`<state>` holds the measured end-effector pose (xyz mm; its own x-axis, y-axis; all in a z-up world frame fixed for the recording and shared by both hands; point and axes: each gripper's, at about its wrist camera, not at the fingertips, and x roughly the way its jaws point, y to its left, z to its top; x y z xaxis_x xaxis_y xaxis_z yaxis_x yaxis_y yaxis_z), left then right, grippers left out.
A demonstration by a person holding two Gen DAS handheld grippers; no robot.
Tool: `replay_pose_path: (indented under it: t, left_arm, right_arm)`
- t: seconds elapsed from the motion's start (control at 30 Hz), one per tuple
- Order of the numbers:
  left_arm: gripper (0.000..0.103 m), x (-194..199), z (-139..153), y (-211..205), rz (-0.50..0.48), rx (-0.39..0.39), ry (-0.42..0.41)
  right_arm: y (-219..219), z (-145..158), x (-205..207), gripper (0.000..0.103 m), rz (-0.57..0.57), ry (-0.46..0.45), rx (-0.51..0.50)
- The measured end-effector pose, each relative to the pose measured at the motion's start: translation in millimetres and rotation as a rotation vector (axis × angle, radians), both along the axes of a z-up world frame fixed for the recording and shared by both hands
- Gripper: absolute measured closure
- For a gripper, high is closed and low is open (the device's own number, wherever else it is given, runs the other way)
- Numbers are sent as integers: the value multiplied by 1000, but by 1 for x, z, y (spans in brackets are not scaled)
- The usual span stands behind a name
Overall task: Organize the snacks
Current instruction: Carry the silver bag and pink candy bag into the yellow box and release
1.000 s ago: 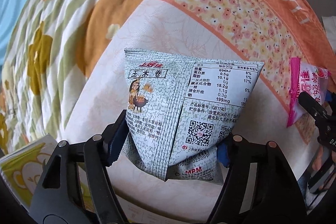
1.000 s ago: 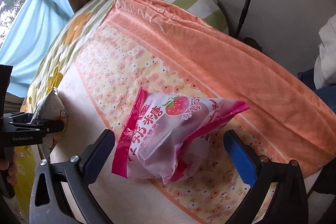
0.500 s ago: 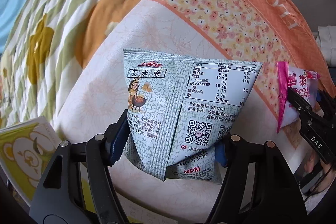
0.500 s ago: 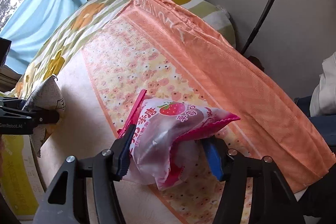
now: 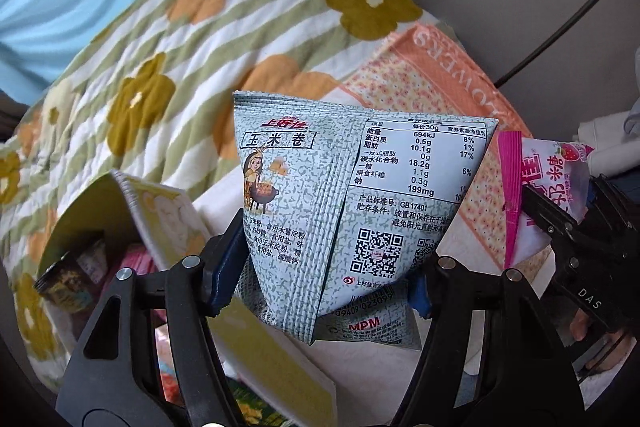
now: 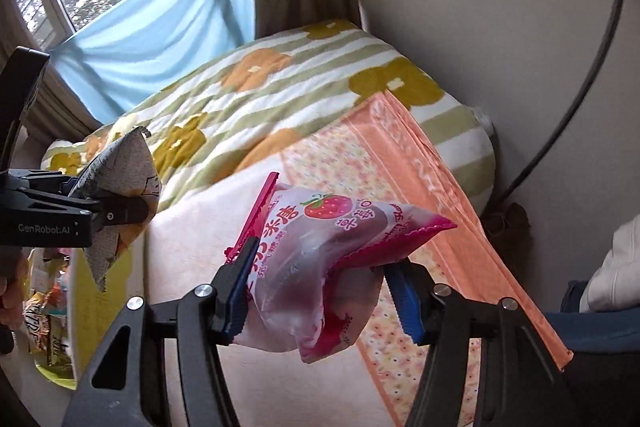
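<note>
Both snack packets have come up off the bed since the earlier frames — the flowered quilt (image 5: 168, 39) and orange towel (image 6: 404, 163) now sit well below them, and more of the wall and window shows. The left gripper (image 5: 324, 267) has its fingers pinched on the lower part of the grey corn-roll packet (image 5: 348, 195) and is closing a little further on it; the packet stands upright between the blue pads. The right gripper (image 6: 320, 295), which stood wide around the pink strawberry packet (image 6: 320, 263) a second ago, now has its fingers narrowed on that packet's crumpled middle, holding it clear of the towel.

With the lift, a yellow bear-print storage bin (image 5: 160, 211) has come into view at the near left, other snacks already inside. Judging by that, both pickups look done — what remains is carrying the two packets leftward and dropping them in the bin.
</note>
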<state>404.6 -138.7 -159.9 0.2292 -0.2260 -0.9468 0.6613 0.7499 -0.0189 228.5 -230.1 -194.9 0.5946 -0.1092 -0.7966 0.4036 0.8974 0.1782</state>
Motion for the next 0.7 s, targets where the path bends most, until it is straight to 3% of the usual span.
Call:
replay_pose_path:
  t: [0.17, 0.33, 0.5, 0.7]
  left_arm:
    - [40, 2, 42, 70, 129, -44, -62]
    - [40, 5, 63, 149, 282, -53, -107]
    - [40, 3, 60, 220, 420, -50, -110]
    - [40, 0, 30, 272, 540, -46, -48]
  right_arm:
    - [44, 38, 30, 47, 152, -66, -20]
    - [97, 59, 63, 47, 318, -113, -2]
    - [142, 66, 91, 47, 460, -134, 32]
    - [184, 58, 117, 47, 588, -122, 39]
